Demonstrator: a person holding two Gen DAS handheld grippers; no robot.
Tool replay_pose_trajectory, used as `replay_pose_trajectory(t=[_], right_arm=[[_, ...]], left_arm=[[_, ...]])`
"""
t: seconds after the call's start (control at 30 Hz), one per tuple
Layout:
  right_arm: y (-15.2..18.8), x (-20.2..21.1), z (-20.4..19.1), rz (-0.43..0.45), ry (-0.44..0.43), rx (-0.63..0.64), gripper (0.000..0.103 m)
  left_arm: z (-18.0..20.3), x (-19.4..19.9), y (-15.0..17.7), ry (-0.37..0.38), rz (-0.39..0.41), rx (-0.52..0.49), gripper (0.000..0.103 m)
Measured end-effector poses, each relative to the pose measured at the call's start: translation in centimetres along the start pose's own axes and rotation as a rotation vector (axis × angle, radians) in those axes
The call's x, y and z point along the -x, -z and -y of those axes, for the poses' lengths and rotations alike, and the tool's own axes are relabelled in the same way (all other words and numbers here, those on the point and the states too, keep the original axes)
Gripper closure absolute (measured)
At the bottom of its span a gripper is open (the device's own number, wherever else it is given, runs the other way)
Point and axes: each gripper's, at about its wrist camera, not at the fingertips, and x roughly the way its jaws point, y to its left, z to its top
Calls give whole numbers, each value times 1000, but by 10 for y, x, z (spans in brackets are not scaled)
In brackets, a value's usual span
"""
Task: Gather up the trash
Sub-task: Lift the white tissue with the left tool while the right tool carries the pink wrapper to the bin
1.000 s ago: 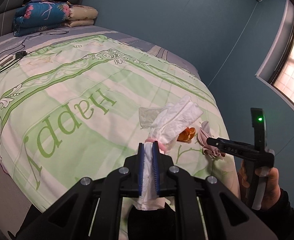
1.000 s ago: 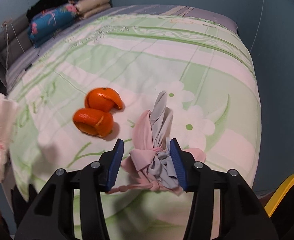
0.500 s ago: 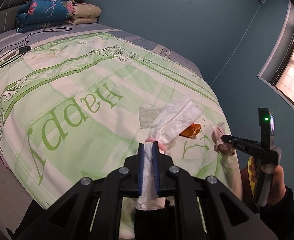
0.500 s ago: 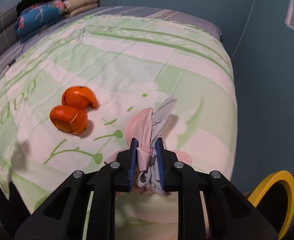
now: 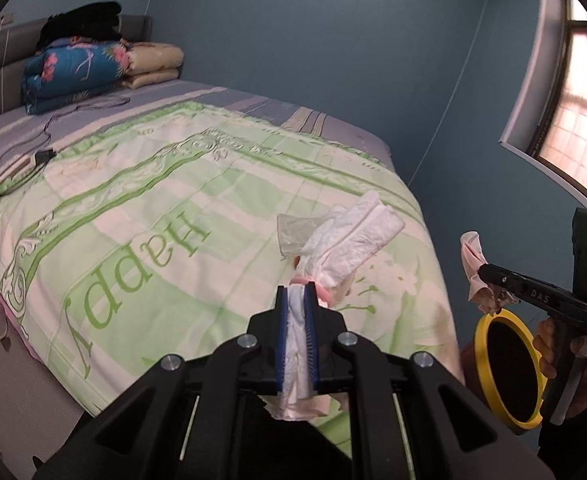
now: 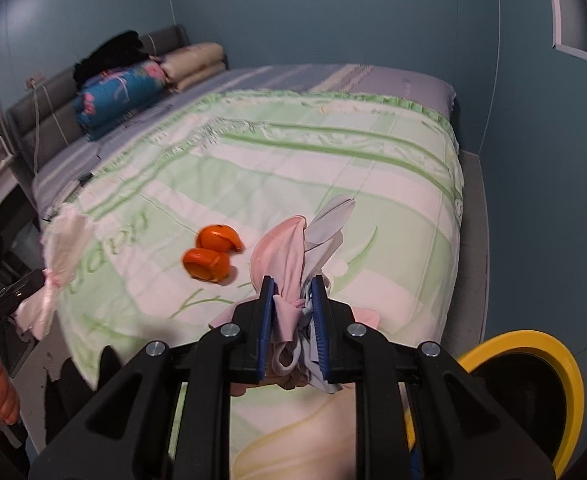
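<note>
White tissue is clamped in the left gripper, a pink-grey rag in the right gripper, whose jaws just closed, both above the bed, orange peels left there, yellow bin near right.

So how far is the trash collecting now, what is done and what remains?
Done: nothing visibly binned yet. In hand: left hand-held gripper is shut on white tissue wad; right hand-held gripper on pink-grey wrapper bundle, near yellow-rimmed bin. Left: orange peels lie on the bed.
</note>
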Motion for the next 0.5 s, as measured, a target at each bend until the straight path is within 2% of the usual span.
replay_pose_trajectory(t=[0.23, 0.5], right_arm=[[2, 54, 22, 70, -42, -37, 85], [9, 108, 58, 182, -8, -92, 85]], left_arm=[[62, 28, -9, 63, 47, -95, 95], [121, 51, -11, 138, 77, -197, 95]])
